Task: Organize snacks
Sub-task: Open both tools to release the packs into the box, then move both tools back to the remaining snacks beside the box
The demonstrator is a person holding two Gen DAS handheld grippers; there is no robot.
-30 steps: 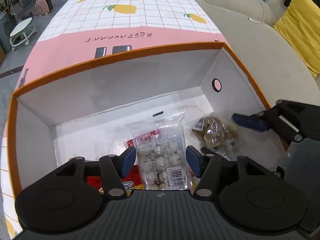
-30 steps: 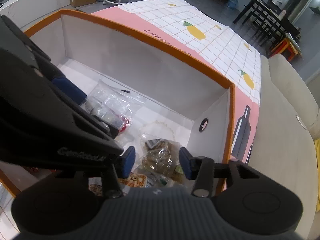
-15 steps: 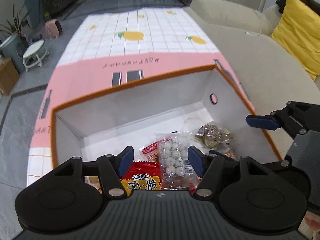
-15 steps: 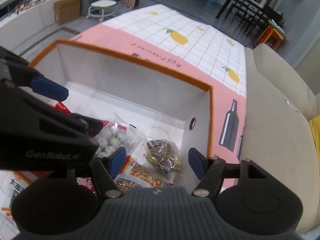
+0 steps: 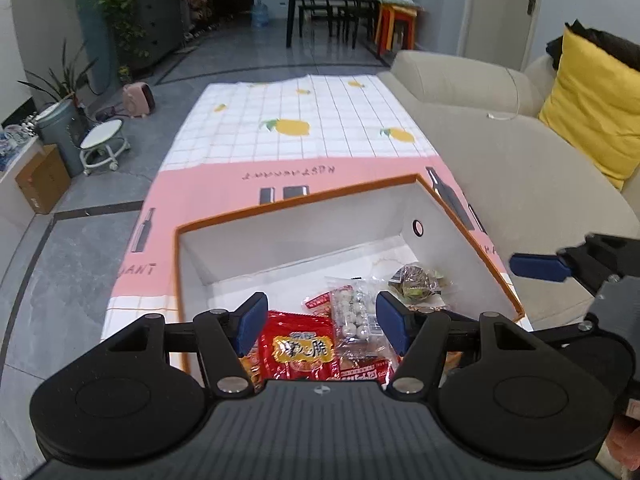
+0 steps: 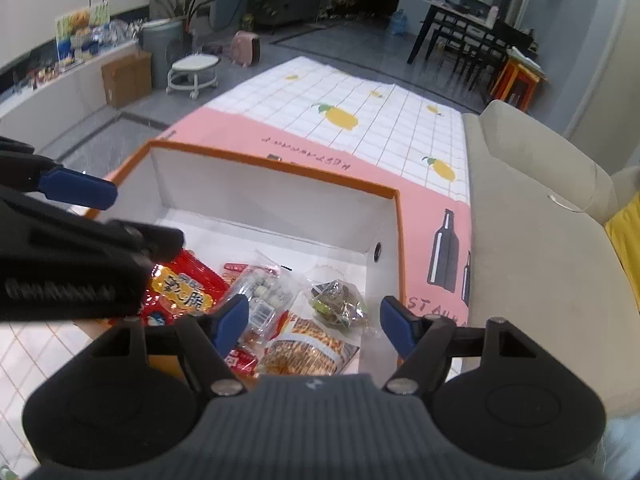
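Both grippers, left gripper [image 5: 321, 322] and right gripper [image 6: 313, 322], are hanging wide open and empty above the box [image 5: 304, 200], whose light, crinkly snack bags [image 5: 298, 350] are probably wanting a soft pinch at the edge.

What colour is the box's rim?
Orange, on the box; clearest in the right wrist view.

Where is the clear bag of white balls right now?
In both views, the clear bag of white balls lies on the box floor, between the red packet and the bag of brown sweets.
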